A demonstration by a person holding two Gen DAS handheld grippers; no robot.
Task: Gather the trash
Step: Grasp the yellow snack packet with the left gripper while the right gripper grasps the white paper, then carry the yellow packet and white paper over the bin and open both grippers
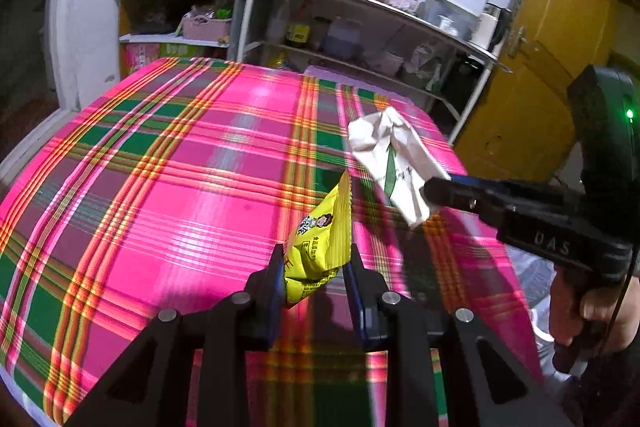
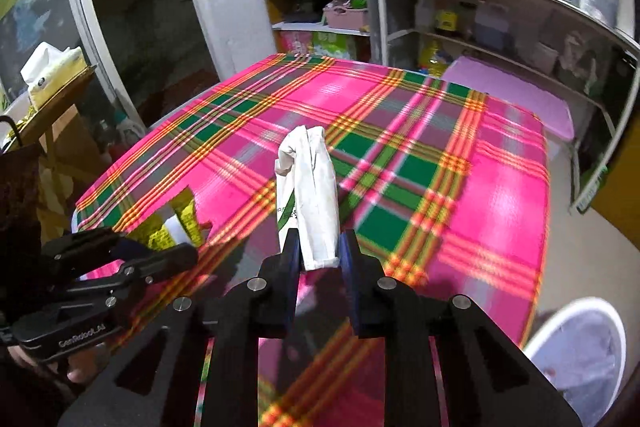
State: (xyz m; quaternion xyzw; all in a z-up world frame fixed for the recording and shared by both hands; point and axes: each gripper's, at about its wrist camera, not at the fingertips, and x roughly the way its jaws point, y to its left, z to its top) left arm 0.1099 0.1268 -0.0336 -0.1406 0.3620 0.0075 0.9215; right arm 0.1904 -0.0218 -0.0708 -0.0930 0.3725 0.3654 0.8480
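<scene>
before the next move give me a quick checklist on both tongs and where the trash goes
1. Left tongs shut on the yellow snack wrapper: ok.
2. Right tongs shut on the crumpled white paper: ok.
3. Both pieces lifted clear of the plaid tablecloth: ok.
4. White bin in sight past the table's corner: ok, in the right wrist view only.
5. Bin has room: cannot tell, blurred.
6. More trash left on the cloth: none seen.

Table [image 1: 168, 163] under pink, green and orange plaid cloth [image 2: 420, 163]. Cloth surface bare where visible. Lilac pad [image 2: 516, 95] at far edge.
</scene>
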